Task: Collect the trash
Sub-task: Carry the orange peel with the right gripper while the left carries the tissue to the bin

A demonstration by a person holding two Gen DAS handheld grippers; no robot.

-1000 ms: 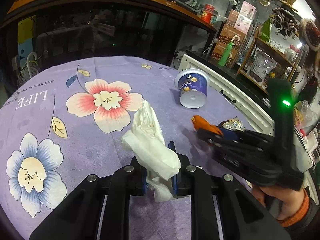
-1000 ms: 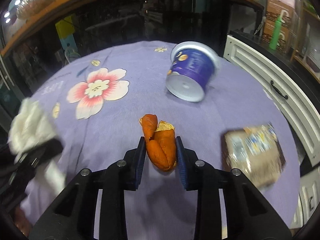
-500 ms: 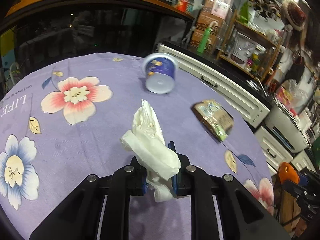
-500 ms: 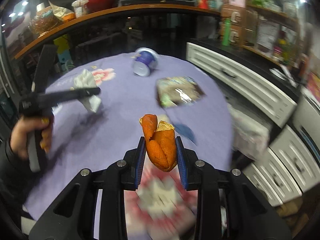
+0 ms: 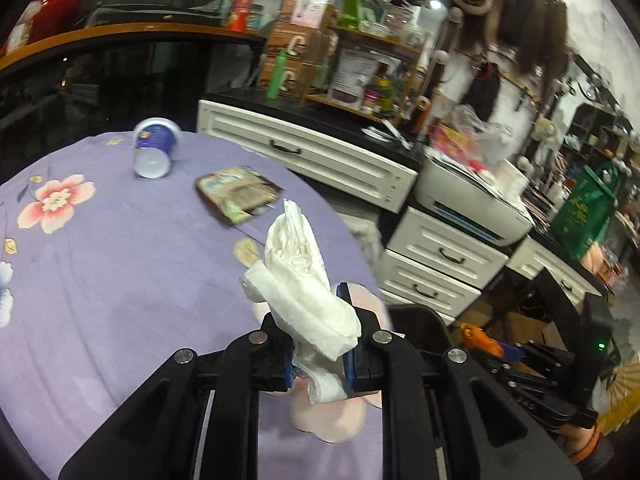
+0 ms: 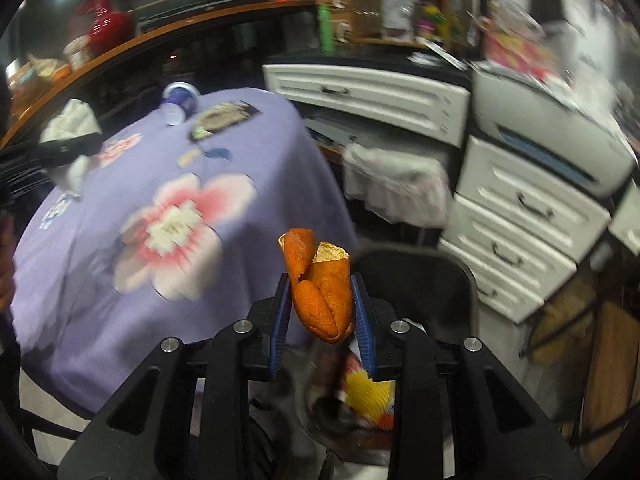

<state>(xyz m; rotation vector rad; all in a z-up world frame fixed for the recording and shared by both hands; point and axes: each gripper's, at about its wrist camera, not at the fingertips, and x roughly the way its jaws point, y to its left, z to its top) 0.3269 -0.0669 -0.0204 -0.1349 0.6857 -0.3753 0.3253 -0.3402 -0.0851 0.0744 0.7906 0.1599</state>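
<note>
My left gripper (image 5: 318,344) is shut on a crumpled white tissue (image 5: 304,280), held above the right edge of the purple flowered tablecloth (image 5: 120,264). My right gripper (image 6: 322,312) is shut on a piece of orange peel (image 6: 320,284), held past the table edge over a dark bin (image 6: 416,280) that holds a yellow wrapper (image 6: 368,396). The right gripper with its peel also shows in the left wrist view (image 5: 480,338). A blue cup (image 5: 154,152) lies on its side and a snack wrapper (image 5: 238,194) lies flat on the table.
White drawer cabinets (image 5: 436,256) and a printer (image 5: 468,196) stand right of the table. A white cloth (image 6: 394,184) hangs beside the table. Cluttered shelves (image 5: 360,60) line the back wall. The bin's dark rim also shows in the left wrist view (image 5: 416,316).
Both grippers have swung right, away from the table's middle. The right gripper has gone from above the cloth to off the table edge over the bin. Both hold the same items.
</note>
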